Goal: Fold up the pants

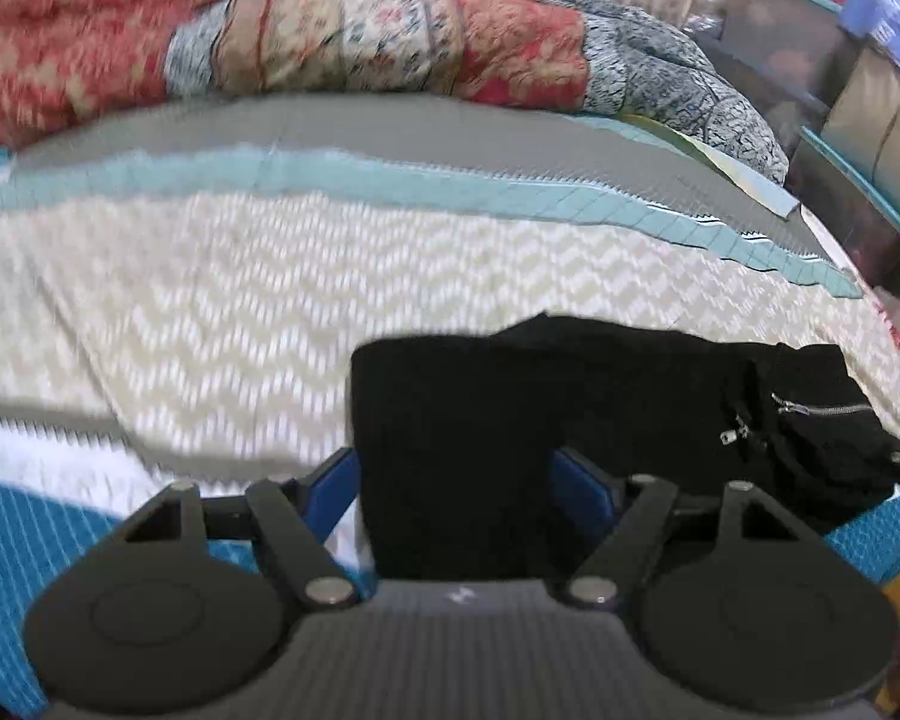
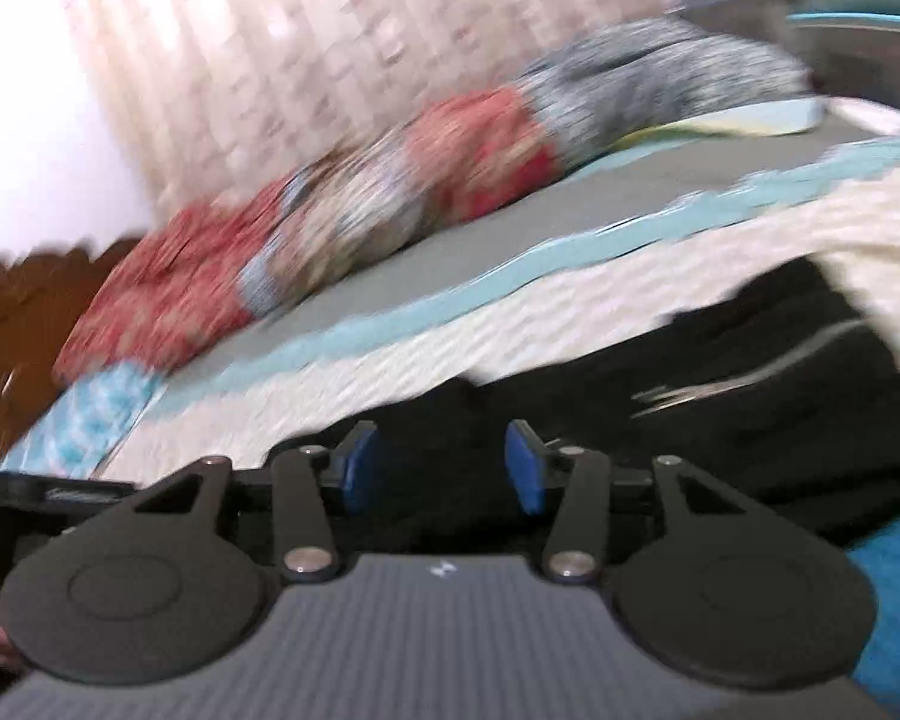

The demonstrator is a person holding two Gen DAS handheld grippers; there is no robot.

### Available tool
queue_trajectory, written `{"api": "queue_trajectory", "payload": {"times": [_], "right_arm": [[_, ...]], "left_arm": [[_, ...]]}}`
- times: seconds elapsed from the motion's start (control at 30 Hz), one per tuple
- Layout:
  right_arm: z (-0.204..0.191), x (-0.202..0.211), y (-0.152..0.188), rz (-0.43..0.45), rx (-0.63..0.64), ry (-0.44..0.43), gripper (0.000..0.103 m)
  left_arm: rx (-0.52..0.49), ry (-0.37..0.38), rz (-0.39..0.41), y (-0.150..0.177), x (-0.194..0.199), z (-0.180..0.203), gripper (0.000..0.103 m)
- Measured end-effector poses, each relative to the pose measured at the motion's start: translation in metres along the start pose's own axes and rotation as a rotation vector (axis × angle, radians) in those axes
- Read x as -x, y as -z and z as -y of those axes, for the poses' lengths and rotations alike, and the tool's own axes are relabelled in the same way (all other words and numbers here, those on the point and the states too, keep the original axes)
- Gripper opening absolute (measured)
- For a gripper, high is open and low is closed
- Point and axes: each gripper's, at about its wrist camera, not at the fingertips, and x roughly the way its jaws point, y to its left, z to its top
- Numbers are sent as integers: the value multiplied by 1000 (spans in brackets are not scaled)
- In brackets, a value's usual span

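Black pants on chevron bedspread (quilt behind).

We see the black pants lying folded on the bed, one squared-off end reaching in between our left tongs, silver zippers bunched off to their right; dark cloth also spreads beneath and right of our right tongs.

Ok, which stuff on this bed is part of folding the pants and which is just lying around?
Part of the job:
black pants
left gripper, open
right gripper, open

Just lying about:
red patterned quilt
grey-blue patterned pillow
chevron bedspread
storage boxes
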Motion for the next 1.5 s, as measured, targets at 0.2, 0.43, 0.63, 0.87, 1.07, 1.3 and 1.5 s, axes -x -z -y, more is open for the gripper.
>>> {"api": "queue_trajectory", "payload": {"times": [0.2, 0.43, 0.63, 0.87, 1.07, 1.3, 1.5], "right_arm": [[66, 33, -18, 93, -99, 203, 54], [115, 37, -20, 104, -249, 264, 60], [126, 29, -13, 75, -287, 232, 62], [126, 32, -9, 39, -314, 206, 65], [134, 31, -5, -8, -352, 197, 66], [137, 31, -2, -29, -381, 188, 69], [139, 30, 0, -27, -406, 184, 69]], "left_arm": [[-105, -5, -41, -11, -26, 59, 74], [-147, -57, -116, -2, -58, 96, 73], [-130, -101, -147, 1, -66, 95, 74], [-116, -138, -164, 3, -72, 88, 79], [-108, -147, -169, 5, -77, 83, 84], [-104, -143, -172, 7, -80, 80, 86], [-102, -143, -172, 8, -82, 77, 89]]}}
